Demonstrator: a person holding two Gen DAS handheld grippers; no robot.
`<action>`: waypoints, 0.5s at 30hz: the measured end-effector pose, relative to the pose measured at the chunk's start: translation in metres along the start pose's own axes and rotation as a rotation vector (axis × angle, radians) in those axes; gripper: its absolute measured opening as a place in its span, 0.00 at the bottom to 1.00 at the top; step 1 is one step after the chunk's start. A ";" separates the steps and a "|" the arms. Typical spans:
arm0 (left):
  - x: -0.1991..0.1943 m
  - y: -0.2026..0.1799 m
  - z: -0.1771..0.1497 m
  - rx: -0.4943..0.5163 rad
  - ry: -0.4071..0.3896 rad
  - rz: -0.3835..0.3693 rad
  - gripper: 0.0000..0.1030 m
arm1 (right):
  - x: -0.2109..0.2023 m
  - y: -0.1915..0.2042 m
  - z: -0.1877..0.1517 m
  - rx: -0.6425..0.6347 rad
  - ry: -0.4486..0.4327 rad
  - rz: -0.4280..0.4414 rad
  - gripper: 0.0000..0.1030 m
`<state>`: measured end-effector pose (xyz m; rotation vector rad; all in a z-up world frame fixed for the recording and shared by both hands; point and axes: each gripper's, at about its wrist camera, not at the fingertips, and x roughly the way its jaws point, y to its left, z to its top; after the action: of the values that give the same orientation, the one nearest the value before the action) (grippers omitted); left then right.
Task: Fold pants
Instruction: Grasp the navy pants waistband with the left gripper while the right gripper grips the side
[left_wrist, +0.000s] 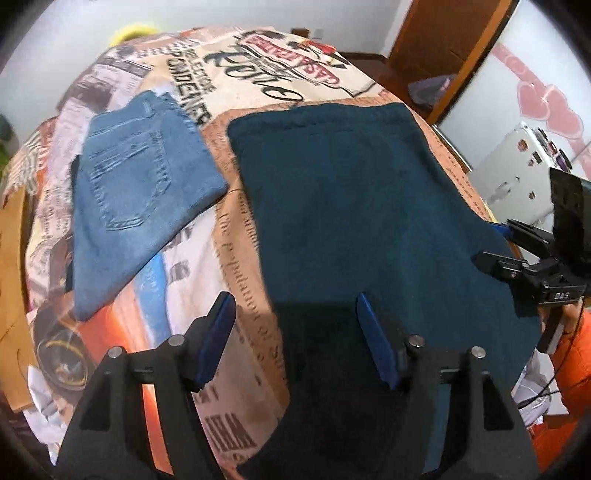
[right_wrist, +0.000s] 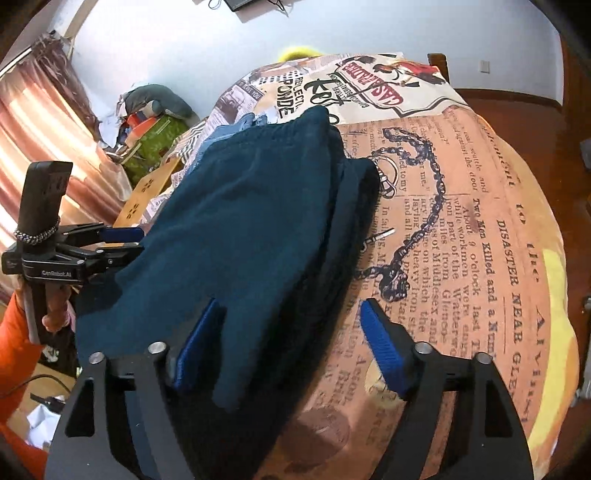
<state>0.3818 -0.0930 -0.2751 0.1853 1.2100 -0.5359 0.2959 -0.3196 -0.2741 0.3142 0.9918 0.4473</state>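
Observation:
Dark teal pants (left_wrist: 369, 206) lie folded into a thick rectangle on the bed. In the right wrist view the same pants (right_wrist: 251, 229) show their stacked layers along the right edge. My left gripper (left_wrist: 295, 332) hangs open over the near left corner of the pants, its pads wide apart and off the cloth. My right gripper (right_wrist: 291, 339) is open too, and the near right edge of the fold lies loosely between its jaws. Each camera shows the other tool at the pants' side: the right gripper (left_wrist: 491, 243) and the left gripper (right_wrist: 138, 240).
Folded blue jeans (left_wrist: 140, 199) lie left of the teal pants on the newspaper-print bedspread (left_wrist: 243, 240). A wooden board (left_wrist: 11, 295) borders the bed's left side. Clutter (right_wrist: 155, 122) and curtains (right_wrist: 44, 155) lie beyond. An orange sleeve (left_wrist: 576, 369) is at the right.

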 end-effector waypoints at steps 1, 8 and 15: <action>0.005 0.002 0.006 -0.010 0.016 -0.024 0.66 | 0.002 -0.003 0.002 0.002 0.005 0.008 0.75; 0.038 0.011 0.032 -0.084 0.106 -0.150 0.67 | 0.026 -0.016 0.011 0.061 0.044 0.093 0.78; 0.061 0.020 0.052 -0.107 0.152 -0.232 0.72 | 0.051 -0.026 0.024 0.109 0.075 0.190 0.82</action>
<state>0.4502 -0.1151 -0.3163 -0.0069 1.4148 -0.6660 0.3461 -0.3180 -0.3103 0.4958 1.0666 0.5818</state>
